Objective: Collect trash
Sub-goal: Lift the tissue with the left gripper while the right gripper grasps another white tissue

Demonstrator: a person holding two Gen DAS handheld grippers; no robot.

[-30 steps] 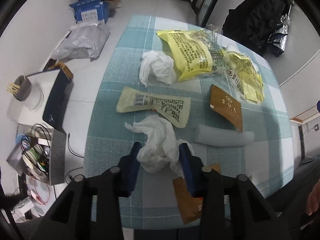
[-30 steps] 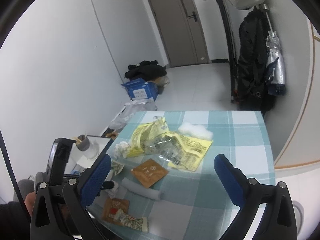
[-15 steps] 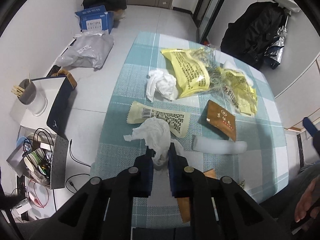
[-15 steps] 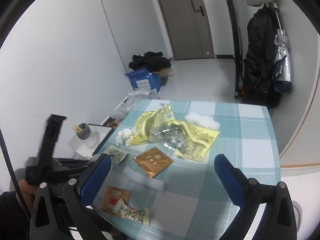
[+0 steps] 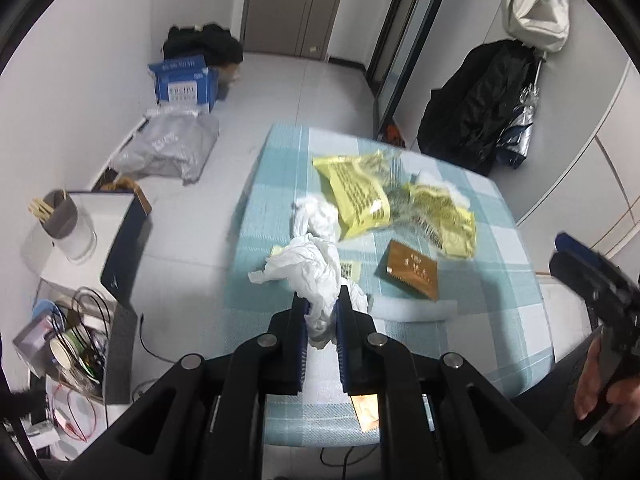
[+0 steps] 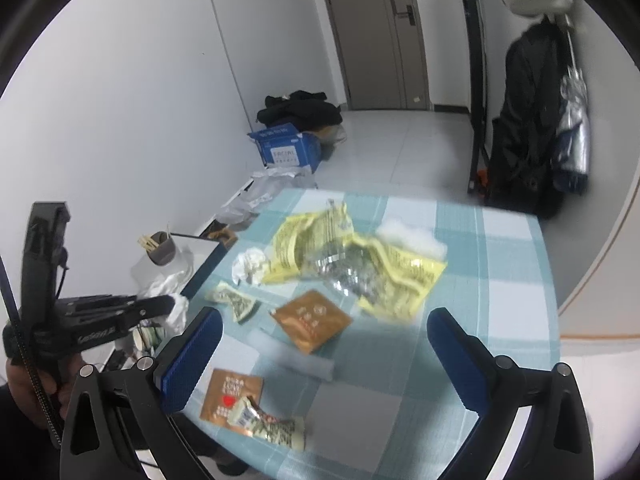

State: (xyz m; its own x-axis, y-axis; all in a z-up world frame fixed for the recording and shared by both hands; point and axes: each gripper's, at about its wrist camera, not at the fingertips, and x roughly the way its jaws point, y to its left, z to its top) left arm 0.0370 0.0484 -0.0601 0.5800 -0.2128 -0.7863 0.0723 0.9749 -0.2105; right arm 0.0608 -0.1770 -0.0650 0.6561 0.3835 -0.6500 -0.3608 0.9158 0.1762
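Observation:
My left gripper (image 5: 322, 308) is shut on a crumpled white tissue (image 5: 308, 268) and holds it above the near left part of the teal checked table (image 5: 276, 152). The right wrist view shows that left gripper (image 6: 172, 306) off the table's left edge, tissue (image 6: 178, 312) at its tip. On the cloth lie a second tissue (image 5: 316, 216), two yellow bags (image 5: 356, 196), a brown sachet (image 5: 412, 270), a white foam tube (image 6: 296, 354), a pale wrapper (image 6: 234, 302) and an orange packet (image 6: 232, 392). My right gripper (image 6: 324, 320) hangs open over the near side, nothing between its fingers.
Left of the table stand a white side table with a cup of sticks (image 5: 60, 216) and a box of cables and clutter (image 5: 76, 344). A grey bag (image 5: 168, 152) and a blue carton (image 5: 184, 84) lie on the floor. Black coats (image 5: 480, 104) hang at the back right.
The left jaws closed on the near tissue and raised it off the cloth, uncovering the spot beneath. The right gripper stayed open and hardly moved.

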